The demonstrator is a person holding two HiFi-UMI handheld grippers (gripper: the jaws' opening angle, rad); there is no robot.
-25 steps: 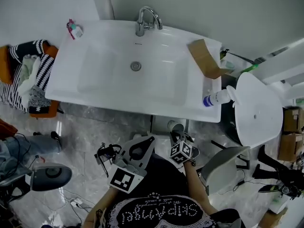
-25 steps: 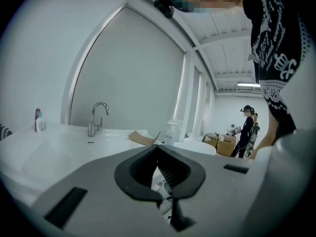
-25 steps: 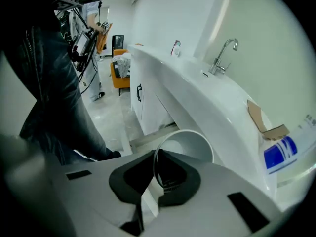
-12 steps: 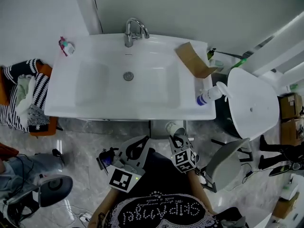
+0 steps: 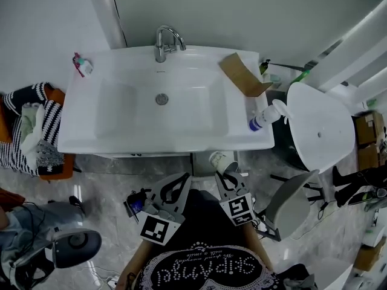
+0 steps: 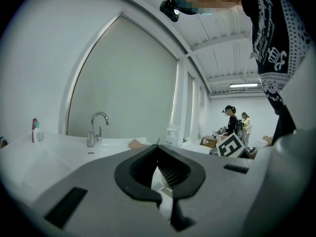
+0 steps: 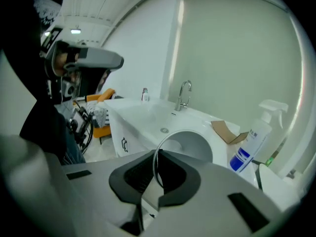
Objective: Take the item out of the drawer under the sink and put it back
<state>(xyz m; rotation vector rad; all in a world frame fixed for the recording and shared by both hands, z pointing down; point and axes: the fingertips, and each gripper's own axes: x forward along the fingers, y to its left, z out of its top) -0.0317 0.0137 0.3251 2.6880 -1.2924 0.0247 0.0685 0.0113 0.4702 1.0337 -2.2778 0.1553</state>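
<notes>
My right gripper (image 5: 225, 174) is shut on the rim of a white paper cup (image 5: 221, 161), held just below the front edge of the white sink (image 5: 109, 139). In the right gripper view the cup (image 7: 192, 143) lies on its side with its mouth towards the camera, the rim pinched between the jaws of the right gripper (image 7: 157, 179). The cabinet front under the sink, with a dark handle (image 7: 124, 143), shows to the left of it. To the left, my left gripper (image 5: 175, 189) is shut and holds nothing; in its own view the left gripper (image 6: 159, 164) points level at the sink top.
On the sink's right end lie a spray bottle (image 5: 266, 118) and a folded cardboard piece (image 5: 243, 74). A small bottle (image 5: 84, 66) stands at its back left. A white round seat (image 5: 320, 132) and a grey chair (image 5: 291, 203) are to the right, and an orange seat with striped clothes (image 5: 30, 125) to the left.
The right gripper has risen with the cup and tilted, bringing it nearer the sink's front edge. The left gripper has stayed about where it was.
</notes>
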